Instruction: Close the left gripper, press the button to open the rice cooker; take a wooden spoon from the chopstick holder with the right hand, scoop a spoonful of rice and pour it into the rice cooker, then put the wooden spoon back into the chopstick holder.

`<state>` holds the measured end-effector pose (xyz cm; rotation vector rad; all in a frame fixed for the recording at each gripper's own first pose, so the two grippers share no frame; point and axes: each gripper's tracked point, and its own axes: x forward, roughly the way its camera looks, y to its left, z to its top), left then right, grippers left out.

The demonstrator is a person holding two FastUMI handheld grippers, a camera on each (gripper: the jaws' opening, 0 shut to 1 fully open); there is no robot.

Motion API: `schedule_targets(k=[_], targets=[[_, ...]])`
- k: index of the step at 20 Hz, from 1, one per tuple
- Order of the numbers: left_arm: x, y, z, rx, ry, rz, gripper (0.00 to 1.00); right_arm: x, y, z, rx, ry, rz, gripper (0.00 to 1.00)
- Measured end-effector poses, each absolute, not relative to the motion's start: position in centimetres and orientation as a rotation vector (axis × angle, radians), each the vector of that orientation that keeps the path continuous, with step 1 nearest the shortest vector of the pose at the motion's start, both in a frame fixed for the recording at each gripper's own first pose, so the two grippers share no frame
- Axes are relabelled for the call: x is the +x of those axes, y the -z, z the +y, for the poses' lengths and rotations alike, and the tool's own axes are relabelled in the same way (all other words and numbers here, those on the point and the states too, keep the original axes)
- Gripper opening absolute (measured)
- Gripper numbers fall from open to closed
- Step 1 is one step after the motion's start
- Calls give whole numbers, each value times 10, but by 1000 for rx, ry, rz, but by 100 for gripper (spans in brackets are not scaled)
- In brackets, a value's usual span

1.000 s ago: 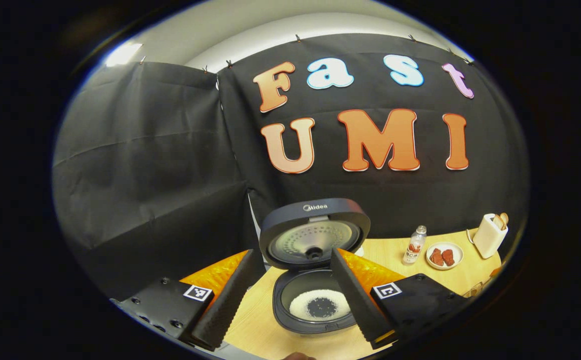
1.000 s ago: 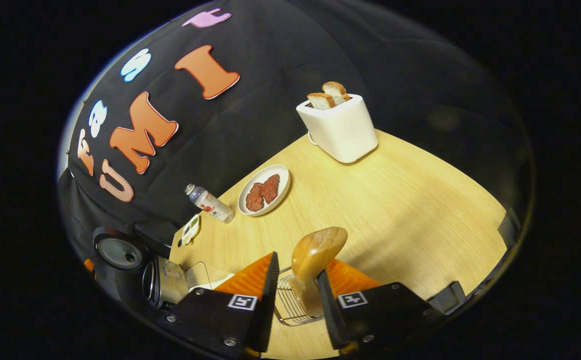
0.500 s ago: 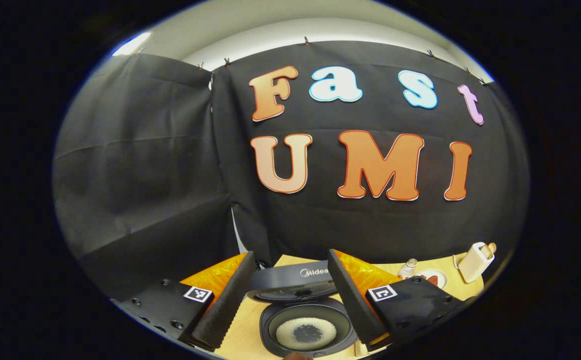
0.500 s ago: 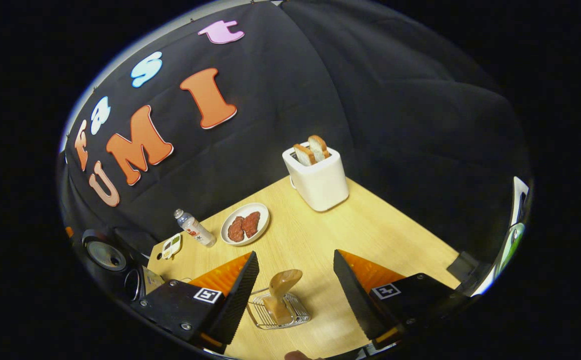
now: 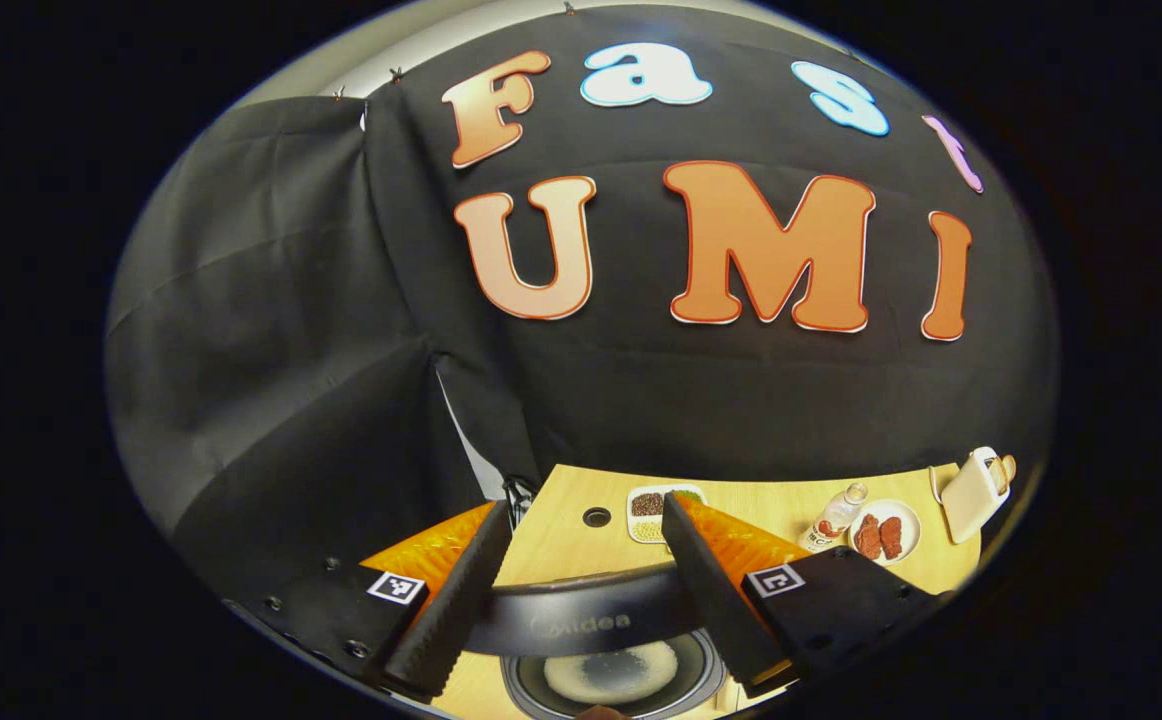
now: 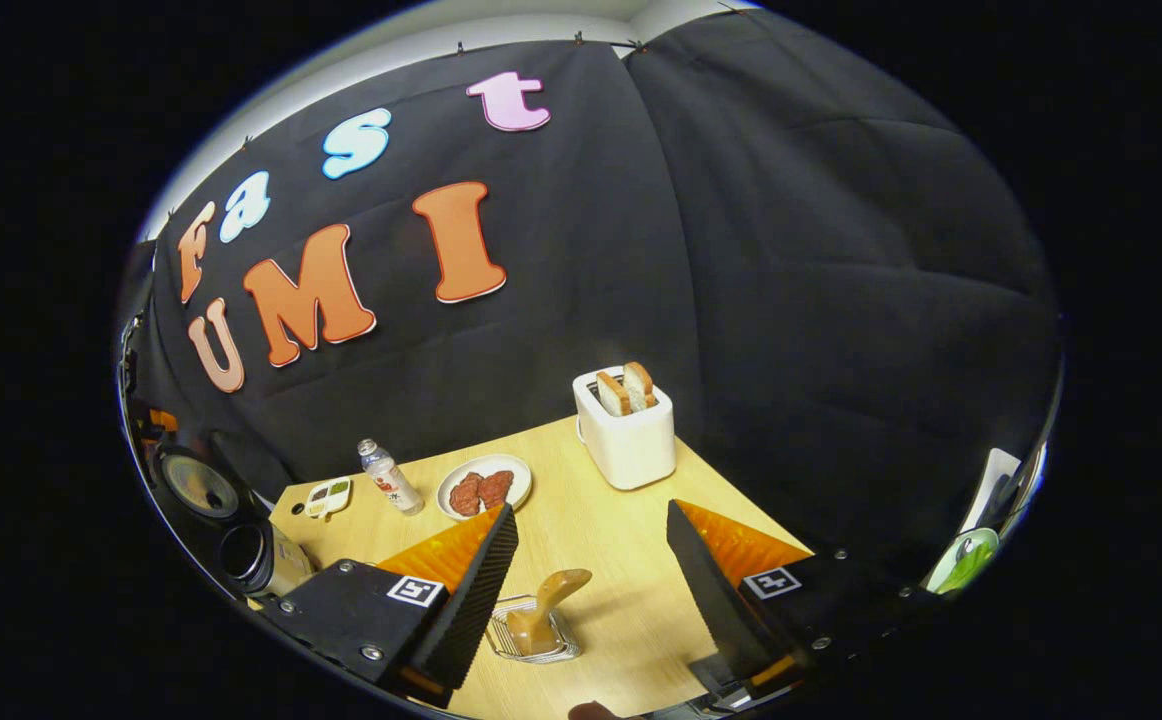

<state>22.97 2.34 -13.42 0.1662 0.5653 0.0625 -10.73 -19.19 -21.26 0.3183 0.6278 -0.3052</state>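
The dark rice cooker [image 5: 571, 620] stands open just below my left gripper [image 5: 586, 502], its raised lid edge crossing between the open fingers. White rice lies in a ring in its pot [image 5: 613, 675]. My right gripper [image 6: 591, 510] is open and holds nothing. Below and ahead of it, the wooden spoon [image 6: 553, 598] stands bowl-up in the wire chopstick holder [image 6: 531, 645], clear of both fingers. The open cooker [image 6: 199, 487] also appears at the far left of the right gripper view.
On the wooden table [image 6: 601, 520] stand a white toaster [image 6: 626, 438] with bread, a plate [image 6: 483, 487] of reddish pieces, a small bottle [image 6: 389, 477] and a compartment tray [image 6: 326, 495]. A metal container [image 6: 276, 565] sits by the cooker.
My right gripper has opened, let go of the spoon and drawn back from the holder. My left gripper has moved in over the cooker, which now sits lower in its view.
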Motion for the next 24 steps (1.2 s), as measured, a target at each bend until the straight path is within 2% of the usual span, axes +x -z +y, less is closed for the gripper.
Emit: schedule_targets(k=[1,4,8,11,14,24], targets=[[232,136,21,170,-56,579,98,-111,211,-194,314,313,626,93],[220,153,15,138,-50,659,100,-117,213,-197,305,330,622,93],[181,170,9,26,-40,806,100,-120,220,-192,314,322,631,93],[151,195,5,-60,-43,943,100,-112,221,-186,300,300,626,93],[132,211,6,-61,-28,1032,94,-103,222,-171,305,260,626,93],[61,298,10,-62,-64,1366,95,-96,236,-134,266,159,664,93]])
